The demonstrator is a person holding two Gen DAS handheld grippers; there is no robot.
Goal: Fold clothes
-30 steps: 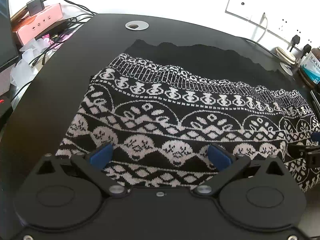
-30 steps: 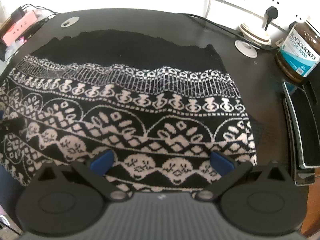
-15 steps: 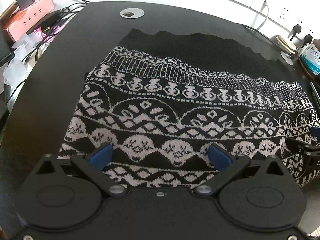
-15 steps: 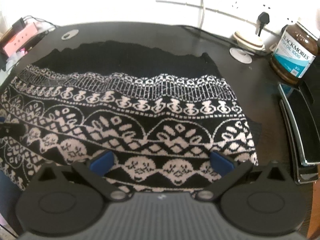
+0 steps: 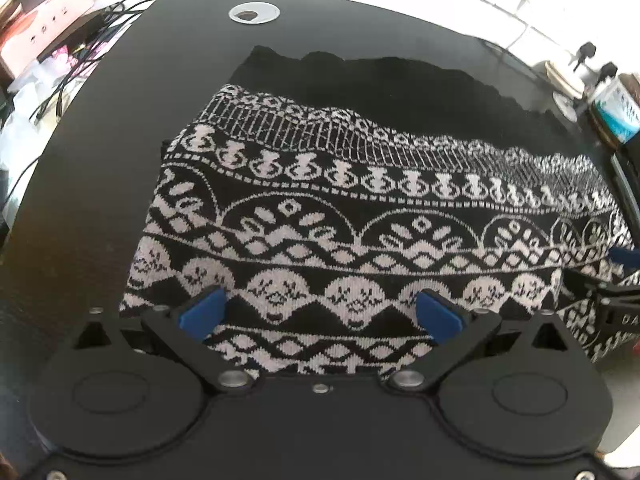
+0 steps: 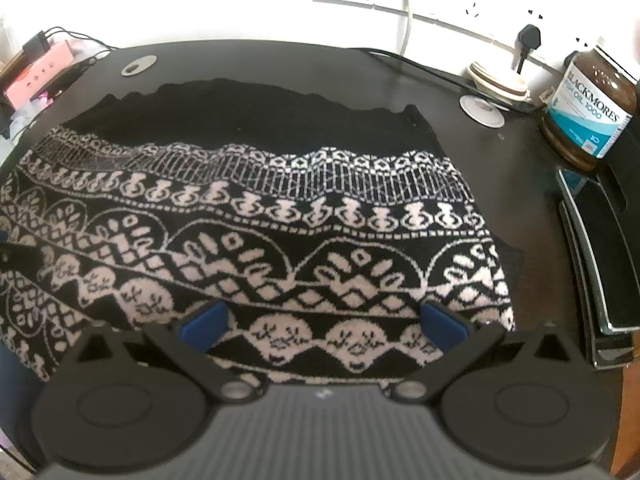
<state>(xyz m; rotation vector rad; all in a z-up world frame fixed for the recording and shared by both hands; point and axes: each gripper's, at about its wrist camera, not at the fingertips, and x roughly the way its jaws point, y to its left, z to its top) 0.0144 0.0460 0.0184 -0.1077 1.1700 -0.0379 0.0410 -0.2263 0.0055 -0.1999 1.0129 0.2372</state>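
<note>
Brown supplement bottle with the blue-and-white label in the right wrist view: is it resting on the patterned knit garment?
No. The brown supplement bottle stands on the black table, apart from the black-and-white knit garment.

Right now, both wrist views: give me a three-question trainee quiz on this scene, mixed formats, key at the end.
1. True or false: both grippers, left and right, have their fingers spread wide over the near edge of the patterned knit sweater.
2. Multiple choice: in the right wrist view, the Blackmores fish oil bottle stands (A) on the sweater, (B) at the far right of the black table, near the wall sockets, (C) between the fingers.
3. Fill in: the far part of the sweater is plain ____.

Key: 1 true; 2 B; 3 black.
</note>
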